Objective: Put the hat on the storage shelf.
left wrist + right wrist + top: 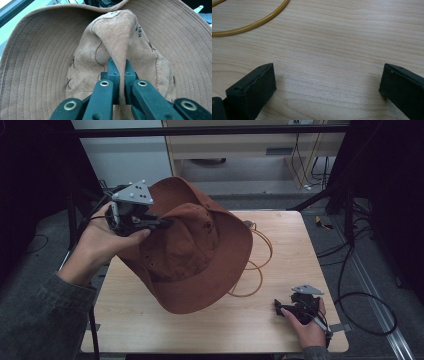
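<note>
2 grippers: one in each of my hands, left raised over the table's left side, right low at the near right corner.
Left gripper (162,223): clamped tight on a pinched fold of the hat's crown; in the left gripper view its jaws stand nearly together with the suede ridge squeezed between them.
Hat (195,255): brown, wide-brimmed, hanging from my left gripper, tilted so the brim's lower edge dips toward the wooden table (280,265); I cannot tell whether that edge touches the wood.
Hat up close (120,37): crown fold runs up and away from the jaws, stitched brim fanning round it on every side.
Right gripper (278,308): jaws spread wide, holding nothing, resting on or just above the bare wood; the right gripper view has only table grain between them.
Yellow cord (249,25): looped on the table just beyond the hat's right edge, partly tucked under the brim.
Key relation: hat lies to the left of and farther off than my right gripper, well apart from it; its brim's low edge faces that hand.
Nearer hand: left, already holding; I judge any 2nd grasp on the brim falls to the right.
</note>
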Motion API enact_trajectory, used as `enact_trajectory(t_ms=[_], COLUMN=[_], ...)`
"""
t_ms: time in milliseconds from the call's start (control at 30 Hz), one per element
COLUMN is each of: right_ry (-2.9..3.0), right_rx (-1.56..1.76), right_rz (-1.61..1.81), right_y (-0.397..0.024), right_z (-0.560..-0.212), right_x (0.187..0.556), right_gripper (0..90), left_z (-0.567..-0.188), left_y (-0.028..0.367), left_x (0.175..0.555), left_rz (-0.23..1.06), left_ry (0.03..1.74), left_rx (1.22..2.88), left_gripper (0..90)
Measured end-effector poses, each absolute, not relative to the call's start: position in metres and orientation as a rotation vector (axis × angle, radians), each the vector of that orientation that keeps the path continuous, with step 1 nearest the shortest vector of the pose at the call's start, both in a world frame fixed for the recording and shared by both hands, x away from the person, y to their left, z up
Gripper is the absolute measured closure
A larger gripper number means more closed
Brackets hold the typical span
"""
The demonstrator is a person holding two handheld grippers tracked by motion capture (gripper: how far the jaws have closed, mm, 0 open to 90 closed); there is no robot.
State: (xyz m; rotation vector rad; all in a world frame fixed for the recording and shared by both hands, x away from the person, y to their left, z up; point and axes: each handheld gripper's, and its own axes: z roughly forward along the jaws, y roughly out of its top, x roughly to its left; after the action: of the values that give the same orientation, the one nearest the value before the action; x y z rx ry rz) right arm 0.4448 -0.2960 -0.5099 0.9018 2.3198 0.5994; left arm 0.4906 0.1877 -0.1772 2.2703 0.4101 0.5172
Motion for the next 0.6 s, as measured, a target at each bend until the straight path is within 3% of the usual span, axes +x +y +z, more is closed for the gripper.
enact_trajectory(t_ms=[600], right_ry=[2.321], right_rx=[0.901], right_rz=[0.6], right_y=[-0.296], right_z=[-0.51], right_x=[0.445], right_gripper=[0.5], left_z=[-0.176], left_y=[0.134], left_x=[0.507], left_rz=[0.495], left_ry=[0.362], left_rx=[2.289], left_gripper=[88.7])
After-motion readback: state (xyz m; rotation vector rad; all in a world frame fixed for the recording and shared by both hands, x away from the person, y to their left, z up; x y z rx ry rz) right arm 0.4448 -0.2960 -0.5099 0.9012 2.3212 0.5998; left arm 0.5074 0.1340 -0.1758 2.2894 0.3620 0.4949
